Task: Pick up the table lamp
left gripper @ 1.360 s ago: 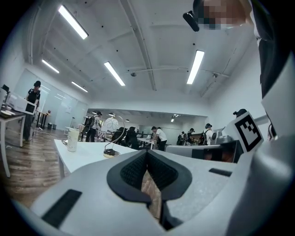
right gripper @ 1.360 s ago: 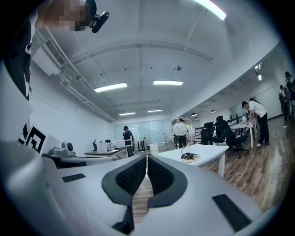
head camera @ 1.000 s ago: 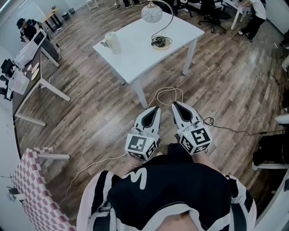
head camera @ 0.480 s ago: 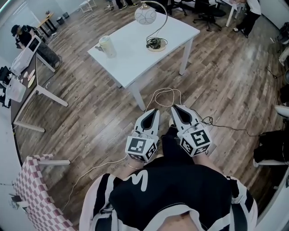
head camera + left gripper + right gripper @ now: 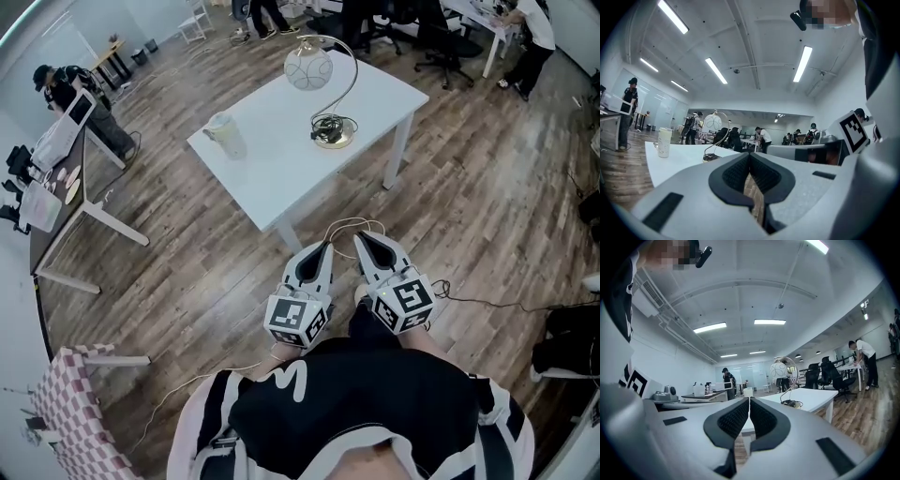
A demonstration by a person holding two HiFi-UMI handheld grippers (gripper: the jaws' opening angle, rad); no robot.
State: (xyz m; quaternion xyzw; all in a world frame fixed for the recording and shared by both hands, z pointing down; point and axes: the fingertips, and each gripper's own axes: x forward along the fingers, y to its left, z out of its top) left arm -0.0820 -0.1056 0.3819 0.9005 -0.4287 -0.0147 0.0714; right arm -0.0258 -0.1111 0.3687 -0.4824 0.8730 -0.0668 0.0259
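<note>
The table lamp (image 5: 308,67), a white globe shade hung from a thin, gold-coloured arched metal stem (image 5: 354,82) on a round brass-coloured base (image 5: 334,137), stands upright in the upper centre of the head view. It is on the far right part of a white rectangular table (image 5: 272,164). A dark cord (image 5: 325,123) lies coiled on the base.

It will probably handle top-heavy, since the globe hangs out to 1 side of the base. The globe looks fragile and too round to pinch. The stem looks stiff but smooth and narrow, so it could twist between the pads. The best hold is likely low on the stem just above the base, with the 2nd gripper steadying the base rim or the upper arch. The loose cord coil may slide off once the lamp is lifted.

A pale translucent cup (image 5: 225,134) stands on the same table to the lamp's left, well apart from it.

In the lower centre, the left gripper (image 5: 324,247) and right gripper (image 5: 360,238) sit side by side, pointing towards the table and well short of it. Each has its jaws pressed together with nothing between them. A thin white cable (image 5: 349,223) loops on the wooden floor (image 5: 187,253) just beyond their tips.
</note>
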